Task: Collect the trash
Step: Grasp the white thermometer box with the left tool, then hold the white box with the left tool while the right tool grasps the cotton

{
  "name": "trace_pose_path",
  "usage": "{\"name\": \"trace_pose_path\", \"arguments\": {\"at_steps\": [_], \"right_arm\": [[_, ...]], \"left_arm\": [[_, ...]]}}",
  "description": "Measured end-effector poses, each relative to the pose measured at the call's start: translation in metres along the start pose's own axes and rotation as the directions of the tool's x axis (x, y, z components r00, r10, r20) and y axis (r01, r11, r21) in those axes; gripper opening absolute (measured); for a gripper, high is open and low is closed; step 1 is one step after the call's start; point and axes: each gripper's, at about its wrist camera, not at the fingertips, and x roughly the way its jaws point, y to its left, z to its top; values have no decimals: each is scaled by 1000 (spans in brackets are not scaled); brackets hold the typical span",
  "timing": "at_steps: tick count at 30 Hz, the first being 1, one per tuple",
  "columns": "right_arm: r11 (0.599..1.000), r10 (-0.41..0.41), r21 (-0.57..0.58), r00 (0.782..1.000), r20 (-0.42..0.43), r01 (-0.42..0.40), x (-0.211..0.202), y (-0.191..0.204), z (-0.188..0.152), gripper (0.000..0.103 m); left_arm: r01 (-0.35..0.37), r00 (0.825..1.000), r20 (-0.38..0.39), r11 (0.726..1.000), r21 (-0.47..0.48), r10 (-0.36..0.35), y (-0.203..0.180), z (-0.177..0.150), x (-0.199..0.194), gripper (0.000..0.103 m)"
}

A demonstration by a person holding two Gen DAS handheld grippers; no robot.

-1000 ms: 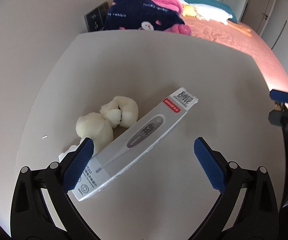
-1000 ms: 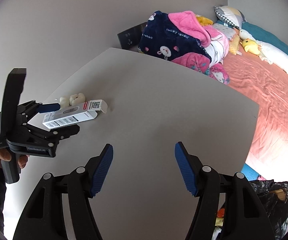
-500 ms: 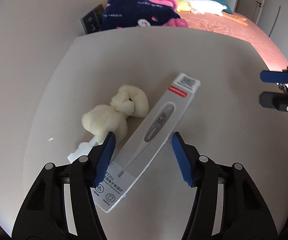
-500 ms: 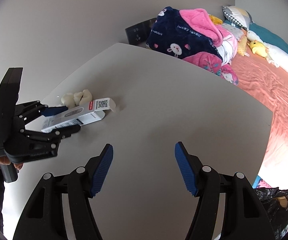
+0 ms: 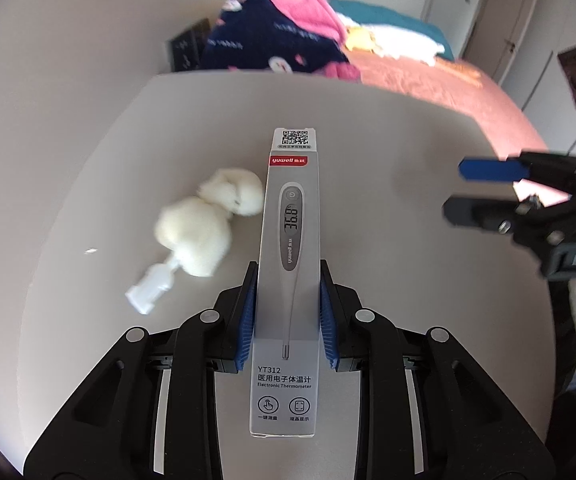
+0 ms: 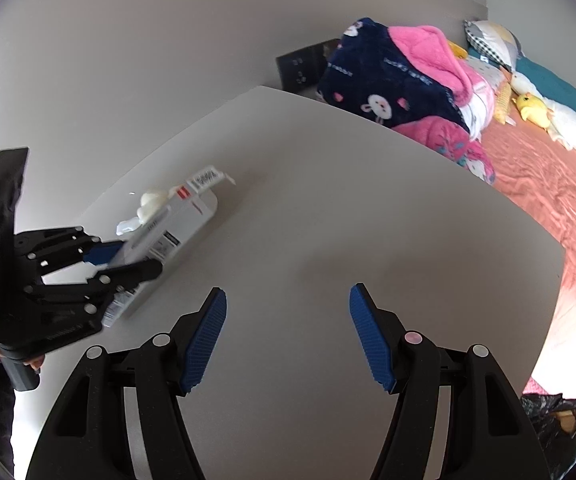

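One grey thermometer box (image 5: pixel 289 264), printed "yuwell", "YT312", "Electronic Thermometer" and "36.8", was clamped lengthwise in the left hand-held gripper (image 5: pixel 288 312) above the pale surface (image 5: pixel 407 240), beside two cotton wads (image 5: pixel 212 220) and one small clear vial (image 5: pixel 150 286); the right hand-held gripper (image 6: pixel 288 336) stood spread and unladen.

thermometer box (image 5: pixel 288 280): smooth printed cardboard, slight sheen;
cotton wads (image 5: pixel 194 236): soft, fluffy, matt;
table (image 5: pixel 387 240): smooth matt surface;
left gripper (image 5: pixel 288 316): black plastic, ribbed blue pads;
blanket (image 6: pixel 399 80): plush fleece cloth
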Motion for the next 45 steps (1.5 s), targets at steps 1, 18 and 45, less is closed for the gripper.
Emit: {"name": "trace_pose_path", "arguments": {"at_steps": [1,18,45], "right_arm": [[1000,2,-6,1000,1,-2,2,2,2,65],[986,138,-94,989,-45,-141,55,61,40,65],[995,73,-63,996,-58,-76,98,71,56,56]], "left_arm": [[-1,1000,15,1000,-12,1,3,1,-6,27],[-139,985,63,960,-242,158,70,-29,-55,27],[-161,982,49,942,-294,183,85,-47,-57,27]]}}
